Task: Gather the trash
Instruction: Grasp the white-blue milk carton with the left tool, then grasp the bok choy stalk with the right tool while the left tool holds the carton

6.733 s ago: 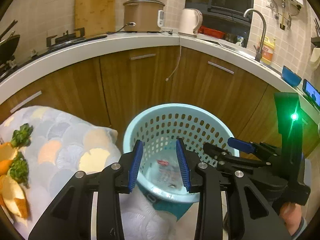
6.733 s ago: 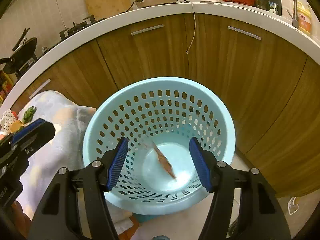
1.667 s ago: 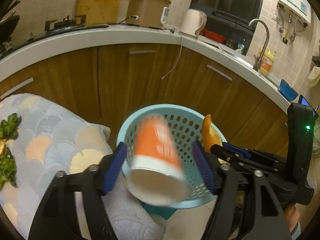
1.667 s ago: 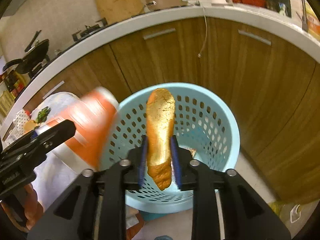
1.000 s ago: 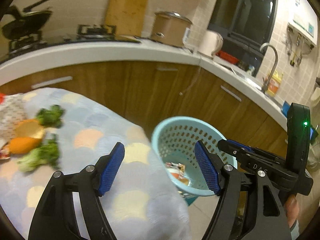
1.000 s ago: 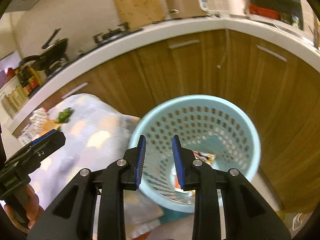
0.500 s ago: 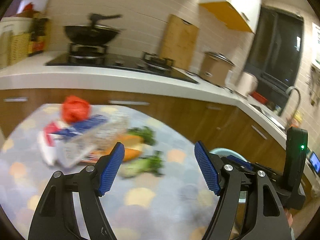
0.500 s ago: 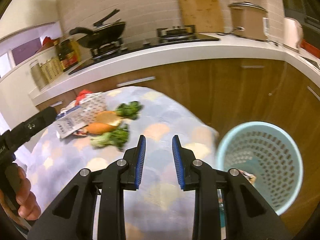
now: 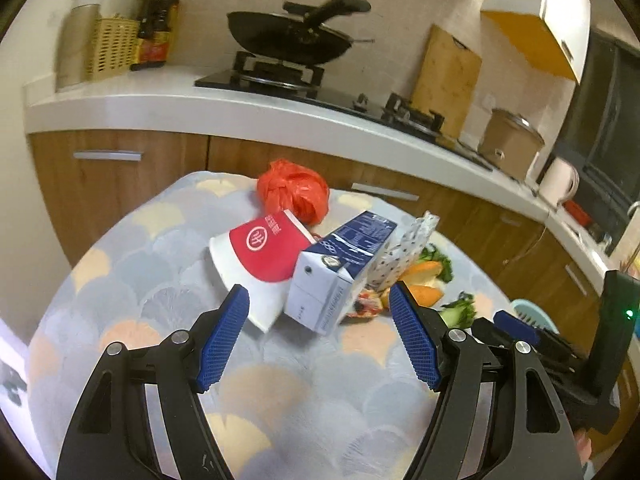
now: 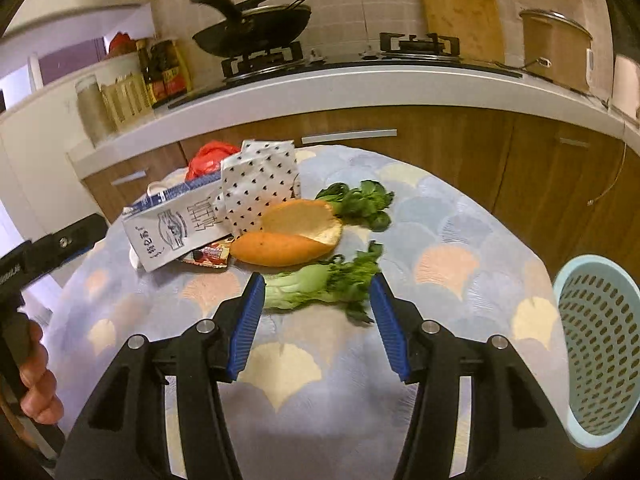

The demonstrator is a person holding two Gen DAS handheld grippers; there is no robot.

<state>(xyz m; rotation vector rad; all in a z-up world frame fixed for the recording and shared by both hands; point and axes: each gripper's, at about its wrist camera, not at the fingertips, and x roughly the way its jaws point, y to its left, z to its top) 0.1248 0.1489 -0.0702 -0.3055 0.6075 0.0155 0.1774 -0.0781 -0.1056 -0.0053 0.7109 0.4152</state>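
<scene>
Trash lies heaped on a round table under a scallop-patterned cloth (image 9: 160, 248). In the left wrist view my left gripper (image 9: 318, 312) stands open and empty, just short of a red-and-white paper cup (image 9: 260, 256) on its side and a blue-and-white carton (image 9: 336, 268). Behind them sit a red plastic bag (image 9: 294, 190) and a dotted paper bag (image 9: 404, 248). My right gripper (image 10: 317, 308) is opening, nothing pressed between its pads. A leafy green stalk (image 10: 320, 284) lies just past its tips, orange peel (image 10: 288, 240) beyond it. The pale blue basket (image 10: 596, 344) stands to the table's right.
A second bunch of greens (image 10: 360, 200) and a snack wrapper (image 10: 210, 254) lie in the heap. Wooden cabinets and a white counter with a wok (image 9: 288, 38) on the stove run behind the table. A hand (image 10: 32, 384) holds the left tool at the right view's left edge.
Both views have swung left, from the basket to the heap on the table. The right jaws have spread from nearly together to well apart. The left jaws keep the same width.
</scene>
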